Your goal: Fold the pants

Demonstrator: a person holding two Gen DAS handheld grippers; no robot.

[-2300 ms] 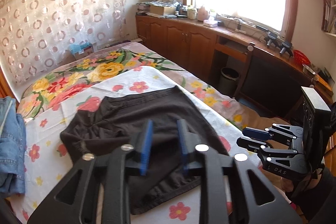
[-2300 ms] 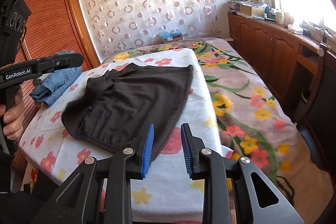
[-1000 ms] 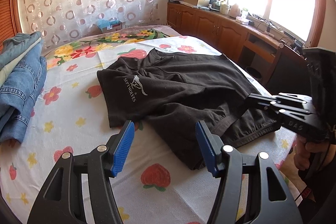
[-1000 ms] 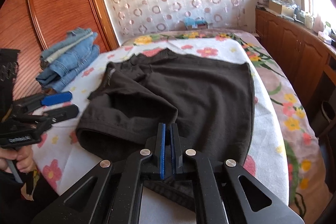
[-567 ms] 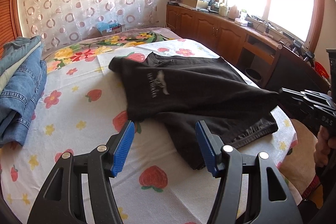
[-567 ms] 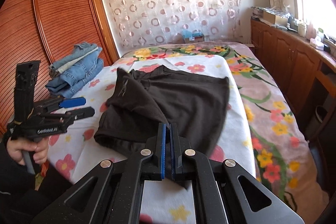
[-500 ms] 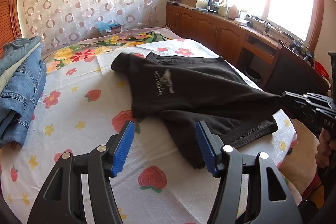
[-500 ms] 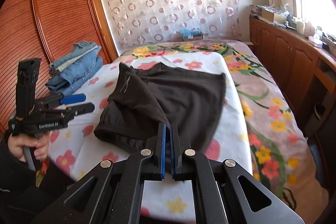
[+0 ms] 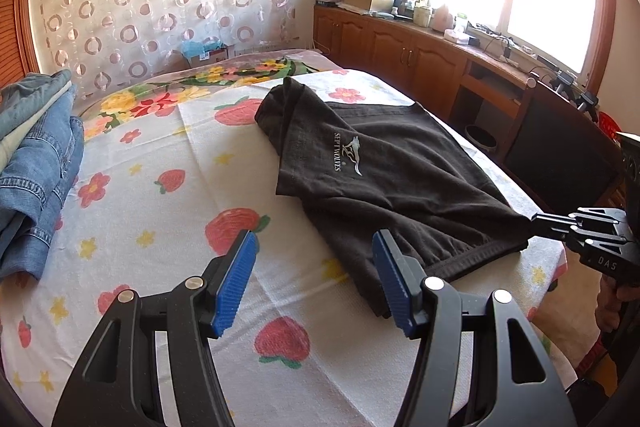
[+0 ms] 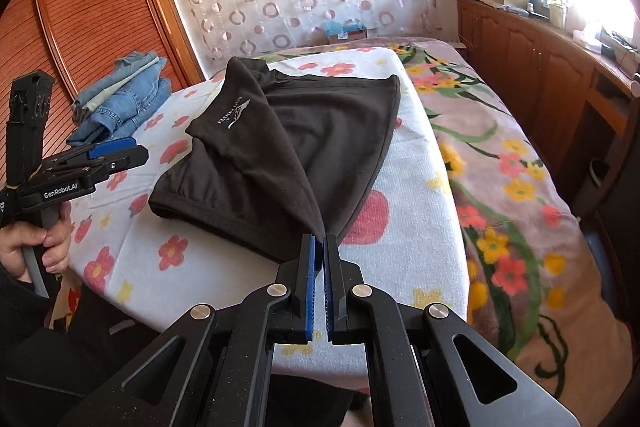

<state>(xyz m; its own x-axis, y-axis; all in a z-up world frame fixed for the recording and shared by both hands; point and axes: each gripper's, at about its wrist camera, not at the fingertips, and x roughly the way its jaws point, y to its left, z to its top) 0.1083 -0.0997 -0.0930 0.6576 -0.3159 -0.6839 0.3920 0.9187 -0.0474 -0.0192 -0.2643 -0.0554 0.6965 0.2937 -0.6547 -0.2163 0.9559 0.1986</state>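
Black shorts (image 9: 384,171) with a white logo lie on the floral bed sheet, one half folded over the other. They also show in the right wrist view (image 10: 288,143). My right gripper (image 10: 320,247) is shut on a corner of the shorts and holds it stretched just above the sheet near the bed's front edge; it shows at the right in the left wrist view (image 9: 538,217). My left gripper (image 9: 314,267) is open and empty, above the sheet just left of the shorts' hem. It shows at the left in the right wrist view (image 10: 132,153).
A stack of folded jeans (image 9: 32,155) sits at the left of the bed (image 10: 400,227). A wooden wardrobe (image 10: 80,19) stands behind it. Wooden cabinets (image 9: 420,63) with clutter run along the right wall under the window.
My right gripper has pulled the held corner further across and down, laying the logo half over the other half. My left gripper has stayed open and nearly still.
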